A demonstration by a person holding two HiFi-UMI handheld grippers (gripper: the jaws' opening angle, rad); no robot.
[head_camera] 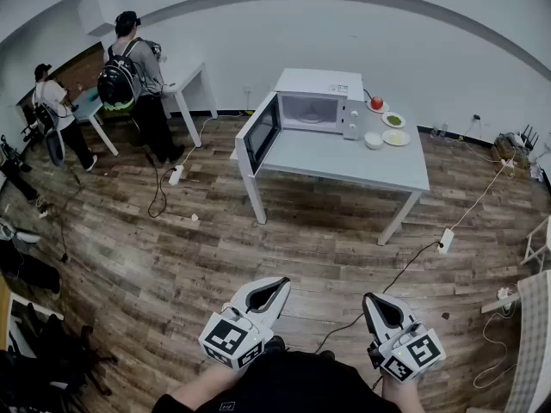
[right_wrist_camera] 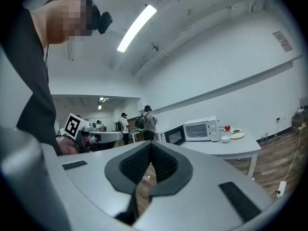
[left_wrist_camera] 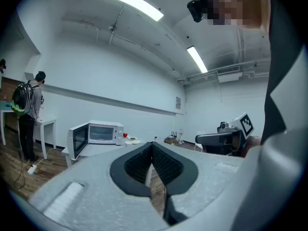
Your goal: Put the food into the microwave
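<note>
A white microwave (head_camera: 314,110) stands on a grey table (head_camera: 344,162) across the room, with its door (head_camera: 261,133) swung open to the left. To its right on the table are a red apple on a plate (head_camera: 376,103), a plate of green food (head_camera: 393,120), a yellow plate (head_camera: 396,137) and a white bowl (head_camera: 373,140). My left gripper (head_camera: 281,283) and right gripper (head_camera: 369,300) are held close to my body, far from the table, both shut and empty. The microwave (left_wrist_camera: 101,133) also shows small in the left gripper view, and the microwave (right_wrist_camera: 199,130) in the right gripper view.
Two people (head_camera: 133,76) stand at white desks at the back left. Cables and power strips (head_camera: 176,175) (head_camera: 445,241) lie on the wooden floor (head_camera: 284,248) between me and the table. More cables and a white rack are at the right edge.
</note>
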